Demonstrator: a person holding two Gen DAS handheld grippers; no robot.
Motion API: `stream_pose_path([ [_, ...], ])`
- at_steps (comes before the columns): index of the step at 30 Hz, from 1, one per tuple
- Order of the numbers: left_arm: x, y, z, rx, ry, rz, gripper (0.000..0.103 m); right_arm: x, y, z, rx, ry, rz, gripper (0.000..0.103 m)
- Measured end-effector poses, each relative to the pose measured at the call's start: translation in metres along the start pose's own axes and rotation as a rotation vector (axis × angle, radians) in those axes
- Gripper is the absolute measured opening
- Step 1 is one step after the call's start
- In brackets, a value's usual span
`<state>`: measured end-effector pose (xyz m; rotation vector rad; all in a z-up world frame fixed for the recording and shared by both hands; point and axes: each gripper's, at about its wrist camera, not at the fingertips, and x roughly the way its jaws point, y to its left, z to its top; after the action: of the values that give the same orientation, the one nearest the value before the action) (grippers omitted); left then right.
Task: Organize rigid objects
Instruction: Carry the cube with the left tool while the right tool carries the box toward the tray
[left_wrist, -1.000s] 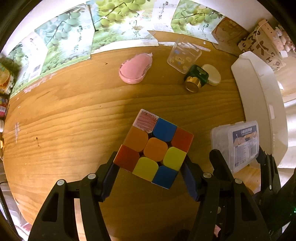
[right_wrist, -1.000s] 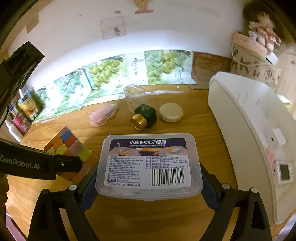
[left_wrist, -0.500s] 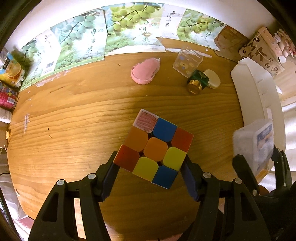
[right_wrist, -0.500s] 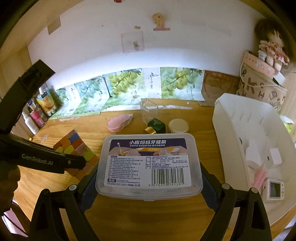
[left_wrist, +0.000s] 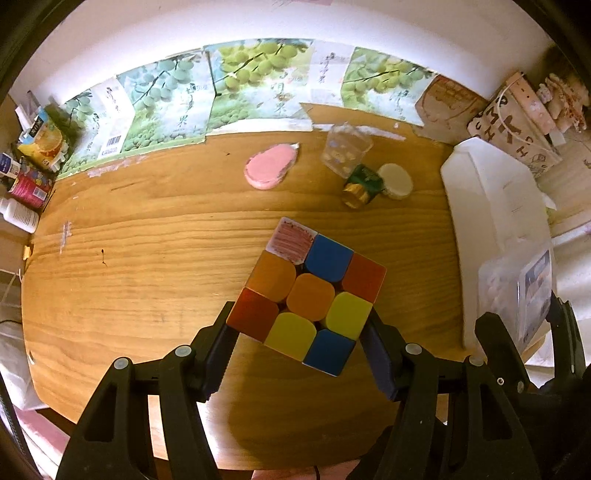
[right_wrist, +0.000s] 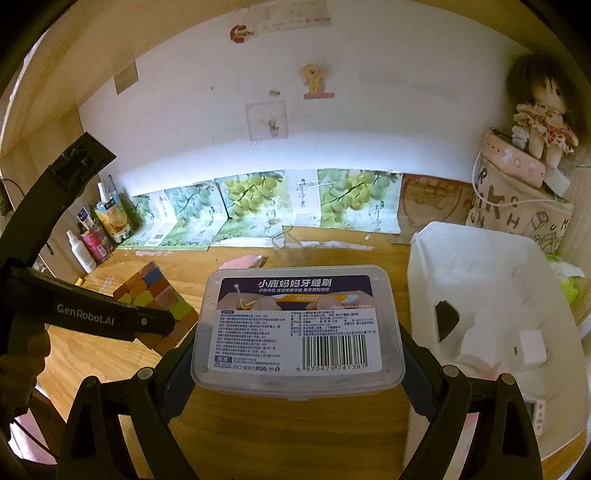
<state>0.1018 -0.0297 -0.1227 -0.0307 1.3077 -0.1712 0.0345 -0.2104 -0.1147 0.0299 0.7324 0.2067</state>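
Note:
My left gripper (left_wrist: 299, 332) is shut on a colourful puzzle cube (left_wrist: 308, 290) and holds it above the wooden table (left_wrist: 147, 258). My right gripper (right_wrist: 295, 354) is shut on a clear plastic box with a printed label (right_wrist: 297, 328), held high above the table beside a white bin (right_wrist: 491, 295). In the left wrist view the box (left_wrist: 517, 299) shows at the right edge, over the white bin (left_wrist: 491, 206). The cube (right_wrist: 159, 306) shows left of the box in the right wrist view.
On the table's far side lie a pink case (left_wrist: 269, 168), a clear cup (left_wrist: 345, 151), a green jar with gold lid (left_wrist: 360, 184) and a round cream tin (left_wrist: 395, 181). Bottles (right_wrist: 83, 251) stand at the left. A bag with a doll (right_wrist: 517, 199) stands behind the bin.
Both grippers have risen with their loads. The box has moved up and right, toward the white bin. The cube stays gripped the same way.

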Motion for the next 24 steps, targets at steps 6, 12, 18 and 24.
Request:
stream_pose_path([
  [6, -0.012, -0.032, -0.006, -0.010, -0.034, 0.010, 0.067, -0.020, -0.027, 0.003, -0.005, -0.029, 0.022, 0.093],
  [12, -0.022, -0.071, -0.013, 0.008, -0.065, 0.011, 0.067, -0.039, -0.060, 0.001, 0.015, -0.054, 0.032, 0.093],
  [18, -0.027, -0.106, -0.015, 0.048, -0.079, 0.010, 0.067, -0.055, -0.088, -0.002, 0.030, -0.075, 0.022, 0.093],
  [24, -0.029, -0.145, -0.011, 0.092, -0.093, 0.000, 0.067, -0.067, -0.121, -0.007, 0.056, -0.087, -0.005, 0.093],
])
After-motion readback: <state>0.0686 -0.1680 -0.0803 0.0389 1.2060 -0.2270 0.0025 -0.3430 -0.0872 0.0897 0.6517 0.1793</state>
